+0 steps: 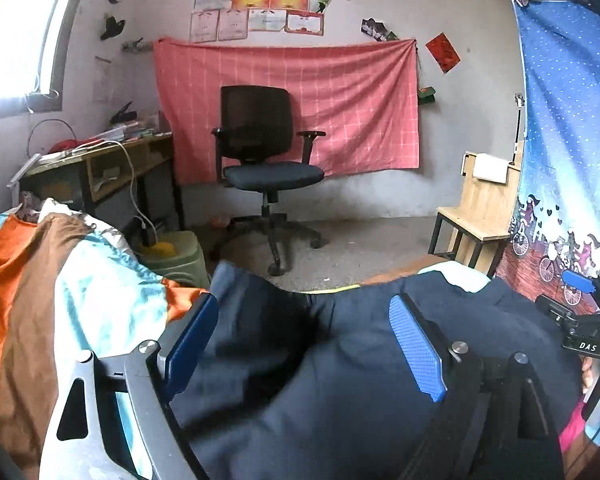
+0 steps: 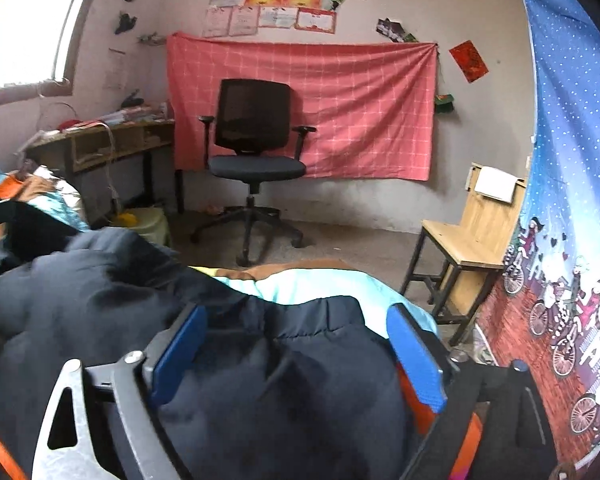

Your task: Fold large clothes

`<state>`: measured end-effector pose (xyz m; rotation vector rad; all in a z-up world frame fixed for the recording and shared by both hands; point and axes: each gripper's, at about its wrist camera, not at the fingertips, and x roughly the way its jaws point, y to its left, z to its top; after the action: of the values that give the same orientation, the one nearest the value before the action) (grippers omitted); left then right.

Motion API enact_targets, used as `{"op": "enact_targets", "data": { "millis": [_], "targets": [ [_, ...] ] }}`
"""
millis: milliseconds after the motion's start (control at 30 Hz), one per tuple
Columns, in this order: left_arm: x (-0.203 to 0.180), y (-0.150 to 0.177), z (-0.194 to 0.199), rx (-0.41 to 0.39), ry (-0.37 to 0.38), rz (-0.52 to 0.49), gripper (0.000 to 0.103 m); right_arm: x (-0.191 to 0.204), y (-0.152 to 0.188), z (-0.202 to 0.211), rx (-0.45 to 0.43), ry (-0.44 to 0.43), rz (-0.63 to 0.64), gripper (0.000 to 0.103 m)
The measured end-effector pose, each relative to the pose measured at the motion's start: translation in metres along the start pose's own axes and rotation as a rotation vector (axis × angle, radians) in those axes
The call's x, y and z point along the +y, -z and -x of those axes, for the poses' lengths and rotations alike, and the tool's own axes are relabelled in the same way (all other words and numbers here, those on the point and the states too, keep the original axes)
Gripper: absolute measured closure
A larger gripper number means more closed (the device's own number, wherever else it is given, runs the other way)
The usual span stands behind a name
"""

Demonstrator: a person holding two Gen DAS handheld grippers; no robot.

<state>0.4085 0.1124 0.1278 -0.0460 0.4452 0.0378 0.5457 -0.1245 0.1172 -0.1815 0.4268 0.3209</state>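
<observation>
A dark navy padded jacket (image 1: 340, 360) lies bunched on a bed with orange, brown and teal bedding (image 1: 80, 292). In the left wrist view my left gripper (image 1: 304, 308) is open, its blue pads (image 1: 416, 348) wide apart over the jacket, with the cloth lying loose between them. The right wrist view shows my right gripper (image 2: 296, 316) open too, straddling a hem of the jacket (image 2: 260, 380) near the bed's foot edge without pinching it. A hand (image 1: 598, 372) holding the other tool shows at the right edge of the left wrist view.
Beyond the bed's foot stands a black office chair (image 1: 268, 160) on bare floor. A cluttered desk (image 1: 100, 160) and a green bin (image 1: 176, 256) are at the left. A wooden chair (image 2: 472, 236) and a blue patterned curtain (image 2: 572, 160) are at the right.
</observation>
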Motion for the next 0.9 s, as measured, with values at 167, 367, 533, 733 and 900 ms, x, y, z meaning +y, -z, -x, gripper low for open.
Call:
{"op": "enact_targets", "data": {
  "millis": [167,367,533,733,900],
  "targets": [
    [-0.022,0.03,0.011,0.095,0.105,-0.056,0.014,0.005,0.016,0.024,0.011,-0.125,0.005,0.001],
    [-0.051,0.054,-0.026,0.219,0.099,-0.134,0.013,0.017,0.029,0.008,0.097,-0.219,-0.006,0.0],
    [-0.046,0.041,-0.064,0.226,0.017,-0.093,0.004,0.021,0.026,-0.034,0.162,-0.241,-0.053,0.0],
    [-0.02,0.032,-0.103,0.232,-0.137,-0.056,0.004,0.035,0.012,-0.084,0.207,-0.198,0.007,0.0],
    [0.014,0.025,-0.134,0.268,-0.149,0.054,0.004,0.036,0.008,-0.125,0.267,-0.205,-0.014,0.0]
  ]
}}
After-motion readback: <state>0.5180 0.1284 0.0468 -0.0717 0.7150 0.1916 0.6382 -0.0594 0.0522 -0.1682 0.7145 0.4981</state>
